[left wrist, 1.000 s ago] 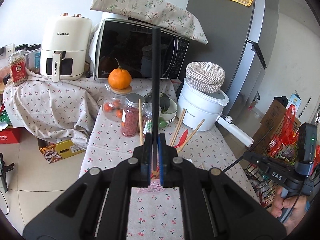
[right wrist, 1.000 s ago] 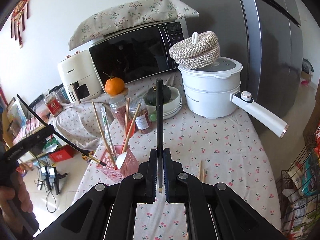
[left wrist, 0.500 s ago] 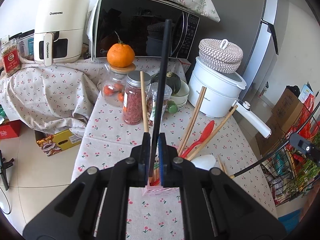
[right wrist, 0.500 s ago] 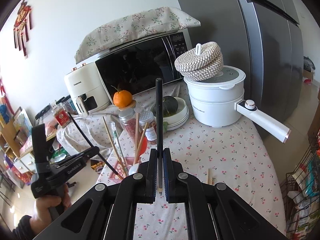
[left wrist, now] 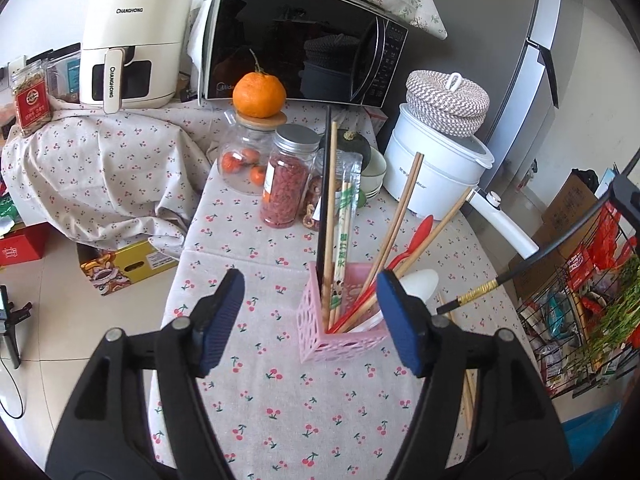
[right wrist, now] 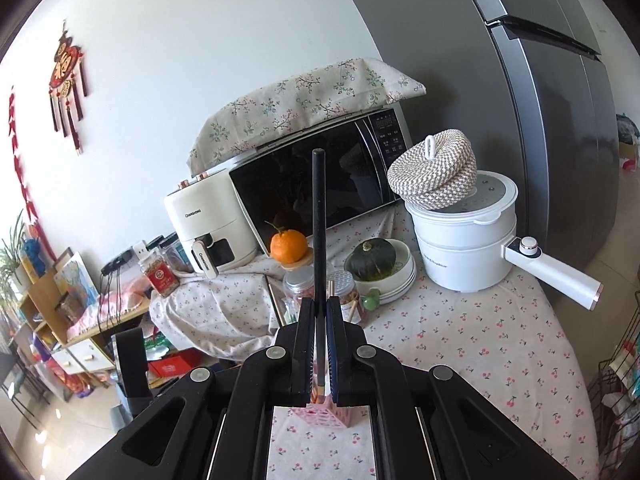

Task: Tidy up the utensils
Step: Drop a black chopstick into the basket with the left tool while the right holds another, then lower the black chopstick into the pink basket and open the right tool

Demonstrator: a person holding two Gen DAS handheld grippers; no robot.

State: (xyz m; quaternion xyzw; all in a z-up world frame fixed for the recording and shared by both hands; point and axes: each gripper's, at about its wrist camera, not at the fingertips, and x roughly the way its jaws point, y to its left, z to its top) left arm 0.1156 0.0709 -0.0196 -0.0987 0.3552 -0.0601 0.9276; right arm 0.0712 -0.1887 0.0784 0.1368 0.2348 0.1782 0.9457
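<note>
Chopsticks [left wrist: 394,216] crowd the pink holder [left wrist: 340,336] on the counter [left wrist: 280,392].
Jars [left wrist: 286,176] stand just beyond; left hand-held gripper [left wrist: 310,312] is opening, empty; right hand-held gripper [right wrist: 319,344] pinches a black chopstick [right wrist: 319,216].

Pink holder [left wrist: 344,344], cherry-print tablecloth [left wrist: 280,392]

1. The left gripper [left wrist: 310,304], clamped on a black chopstick [left wrist: 323,188] a second ago, now has its jaws opening, with nothing pressed between the blue pads [left wrist: 400,328].
2. That black chopstick now stands on its own in the pink holder [left wrist: 340,336], at its upper left corner, leaning against the wall.
3. In the left wrist view the holder has slid from behind the fingers to the lower centre of the frame, fully in sight.
4. In the right wrist view the table has dropped lower; more wall and a red hanging ornament [right wrist: 66,80] appear at upper left.
5. The holder [right wrist: 320,414] now sits under the right gripper [right wrist: 319,344], mostly hidden.
</note>
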